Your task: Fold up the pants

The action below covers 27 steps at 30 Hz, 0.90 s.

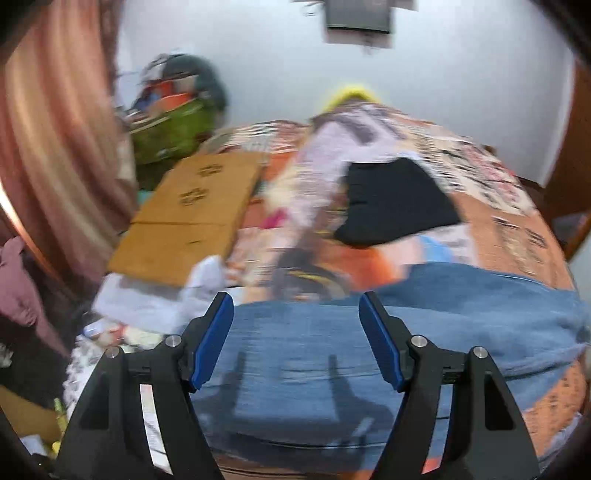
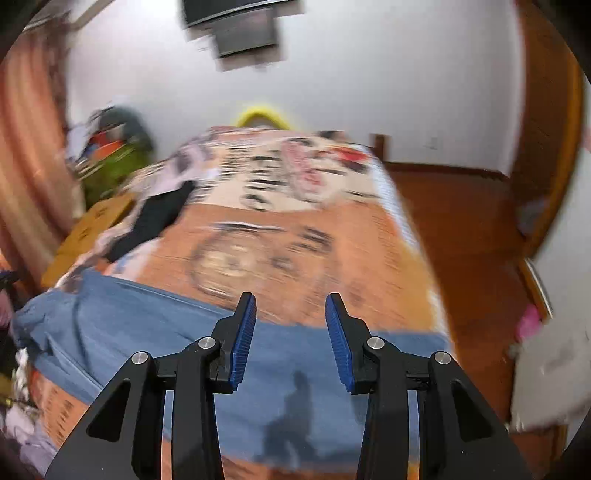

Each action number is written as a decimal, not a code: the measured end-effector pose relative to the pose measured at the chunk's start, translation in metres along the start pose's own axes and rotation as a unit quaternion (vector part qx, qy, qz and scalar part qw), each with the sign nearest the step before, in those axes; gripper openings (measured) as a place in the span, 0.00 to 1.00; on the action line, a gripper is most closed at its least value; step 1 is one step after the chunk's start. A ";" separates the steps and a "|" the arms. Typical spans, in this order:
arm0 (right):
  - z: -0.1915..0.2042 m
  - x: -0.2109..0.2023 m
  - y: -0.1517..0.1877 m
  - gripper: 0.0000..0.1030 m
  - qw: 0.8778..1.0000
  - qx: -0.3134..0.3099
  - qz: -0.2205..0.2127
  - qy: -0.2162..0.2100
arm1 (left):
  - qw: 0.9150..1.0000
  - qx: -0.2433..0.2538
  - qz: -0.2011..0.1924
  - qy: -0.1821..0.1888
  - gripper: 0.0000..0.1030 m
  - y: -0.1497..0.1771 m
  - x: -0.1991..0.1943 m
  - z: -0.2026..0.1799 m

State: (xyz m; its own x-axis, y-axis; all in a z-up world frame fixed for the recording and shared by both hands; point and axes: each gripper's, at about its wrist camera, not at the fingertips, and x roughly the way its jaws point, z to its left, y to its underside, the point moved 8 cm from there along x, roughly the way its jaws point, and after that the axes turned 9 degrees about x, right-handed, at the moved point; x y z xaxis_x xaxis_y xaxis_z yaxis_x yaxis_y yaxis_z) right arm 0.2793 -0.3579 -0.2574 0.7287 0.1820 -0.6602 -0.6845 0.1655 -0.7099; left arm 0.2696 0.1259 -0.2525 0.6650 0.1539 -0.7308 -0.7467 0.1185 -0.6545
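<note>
In the left wrist view, the left gripper (image 1: 296, 339) hangs over the bed with its jaws wide apart and nothing between the blue pads (image 1: 212, 343). Below them the blue pants (image 1: 461, 317) lie spread across the near part of the patterned bedspread (image 1: 517, 236); motion blur smears the denim, and the gripper's body hides the cloth's near edge. Farther up the bed lies a black garment (image 1: 399, 199), partly under a pale, blurred piece of cloth (image 1: 332, 155) whose shape is hard to make out. A flat cardboard box (image 1: 192, 218) lies along the bed's left side, beyond it a green bag (image 1: 173, 133) of jumbled things too blurred to name, and a curtain (image 1: 48, 147) runs down the left edge. In the right wrist view, the right gripper (image 2: 291, 339) also holds nothing, its jaws parted by a moderate gap, narrower than the left's. The pants run as a blue band across the bed from the left edge to near its right side, passing under the gripper, whose shadow falls on the denim. A dark object high on the wall (image 2: 236, 29) is cut off by the top of the frame and streaked by blur. A wooden floor (image 2: 461, 221) lies right of the bed.
</note>
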 end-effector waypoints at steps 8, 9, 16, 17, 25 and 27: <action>0.151 0.073 -0.009 0.35 0.989 -0.102 0.041 -0.094 | 0.994 -0.084 0.076 0.007 0.68 0.048 0.064 0.108; 0.165 0.080 -0.007 0.35 0.987 -0.109 0.047 -0.105 | 0.992 -0.093 0.088 0.019 0.68 0.055 0.075 0.114; 0.252 0.123 0.024 0.35 0.966 -0.172 0.114 -0.157 | 0.983 -0.099 0.133 0.076 0.68 0.079 0.118 0.113; 0.260 0.130 0.029 0.35 0.963 -0.181 0.126 -0.158 | 0.982 -0.100 0.137 0.079 0.68 0.080 0.124 0.113; 0.292 0.176 0.065 0.35 0.937 -0.216 0.224 -0.156 | 0.968 -0.148 0.159 0.129 0.68 0.096 0.150 0.112; 0.292 0.186 0.074 0.35 0.932 -0.214 0.249 -0.156 | 0.968 -0.145 0.156 0.135 0.68 0.096 0.149 0.111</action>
State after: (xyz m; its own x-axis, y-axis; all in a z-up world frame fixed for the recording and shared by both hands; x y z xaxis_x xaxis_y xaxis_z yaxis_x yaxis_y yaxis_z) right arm 0.3588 -0.0289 -0.3613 0.2358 0.4161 -0.8782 -0.8171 -0.4044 -0.4110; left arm 0.2956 0.2691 -0.4024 0.4173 -0.1278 -0.8997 -0.9020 -0.1791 -0.3929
